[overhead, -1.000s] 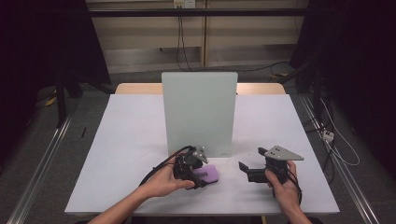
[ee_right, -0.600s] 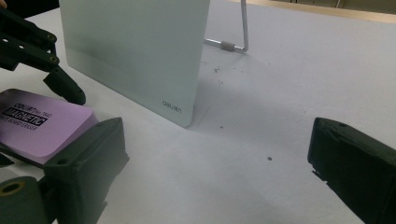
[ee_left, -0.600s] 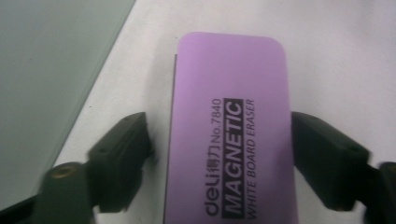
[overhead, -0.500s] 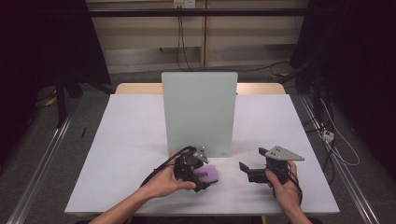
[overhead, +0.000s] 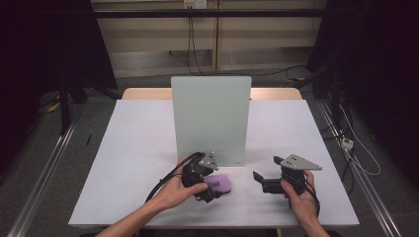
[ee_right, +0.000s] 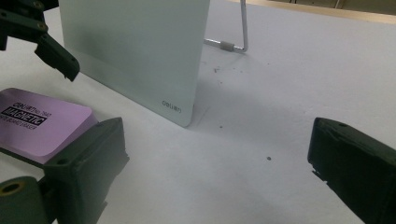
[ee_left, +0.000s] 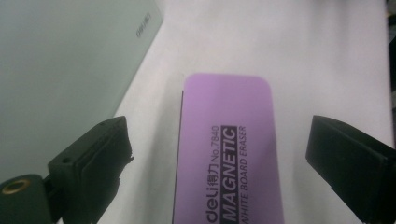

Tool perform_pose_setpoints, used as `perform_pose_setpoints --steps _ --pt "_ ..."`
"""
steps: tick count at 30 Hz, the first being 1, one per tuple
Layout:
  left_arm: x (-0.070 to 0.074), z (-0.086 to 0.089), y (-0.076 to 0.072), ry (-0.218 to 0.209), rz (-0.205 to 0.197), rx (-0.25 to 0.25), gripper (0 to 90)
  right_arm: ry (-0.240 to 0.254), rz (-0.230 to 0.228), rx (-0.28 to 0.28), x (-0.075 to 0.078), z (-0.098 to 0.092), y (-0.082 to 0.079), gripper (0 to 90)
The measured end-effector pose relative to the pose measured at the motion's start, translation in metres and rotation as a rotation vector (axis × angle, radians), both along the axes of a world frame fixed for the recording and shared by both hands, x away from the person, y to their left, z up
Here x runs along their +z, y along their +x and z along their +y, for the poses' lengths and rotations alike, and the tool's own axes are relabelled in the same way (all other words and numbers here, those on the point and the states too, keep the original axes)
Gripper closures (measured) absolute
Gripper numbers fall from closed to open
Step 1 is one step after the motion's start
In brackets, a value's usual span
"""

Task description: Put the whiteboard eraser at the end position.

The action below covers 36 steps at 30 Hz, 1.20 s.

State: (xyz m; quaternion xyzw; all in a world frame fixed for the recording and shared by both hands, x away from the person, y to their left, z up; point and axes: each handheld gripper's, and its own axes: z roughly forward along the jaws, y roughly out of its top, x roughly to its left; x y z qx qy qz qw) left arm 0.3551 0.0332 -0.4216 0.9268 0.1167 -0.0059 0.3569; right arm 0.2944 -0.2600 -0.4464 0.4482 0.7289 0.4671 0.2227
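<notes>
Your left gripper (overhead: 210,190) is standing spread wide: its jaws have just been opening, and the purple eraser (ee_left: 226,149) is lying flat on the table (overhead: 133,148) between them, with a clear gap to each pad, so nothing is pinching it. In the left gripper view the eraser is running straight ahead from the jaws, its printed face up. The pale green board (overhead: 211,118) is standing upright just beyond and to the left of that gripper. Your right gripper (overhead: 259,178) is resting well apart from the eraser, its jaws also spread with only bare table between them, and it is pointing toward the eraser and the board's lower corner.
</notes>
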Motion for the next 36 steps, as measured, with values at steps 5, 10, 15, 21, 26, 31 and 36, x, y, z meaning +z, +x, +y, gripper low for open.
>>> perform_pose_setpoints --steps 5,10,15,21,26,31,36 --pt "0.011 0.013 0.005 -0.074 -0.054 0.115 6.7 0.002 0.002 0.0 0.0 0.0 0.0 4.2" --pt "0.017 0.029 0.007 -0.145 -0.099 0.187 6.7 -0.004 0.002 0.002 -0.001 0.001 0.001 4.2" --pt "0.024 0.047 0.009 -0.228 -0.125 0.268 6.7 -0.005 0.005 -0.002 -0.001 0.001 0.001 4.3" --pt "0.029 0.067 0.009 -0.27 -0.131 0.309 6.5 -0.01 0.005 -0.003 -0.001 0.002 0.0 4.3" --pt "0.028 0.084 0.005 -0.295 -0.141 0.366 6.3 -0.012 0.011 -0.007 -0.002 0.001 0.0 4.3" --pt "0.027 0.102 0.004 -0.289 -0.162 0.427 6.4 -0.012 0.013 -0.008 -0.002 0.001 -0.001 4.3" --pt "0.027 0.113 -0.006 -0.288 -0.2 0.437 6.4 -0.012 0.015 -0.017 -0.002 0.0 -0.002 4.3"
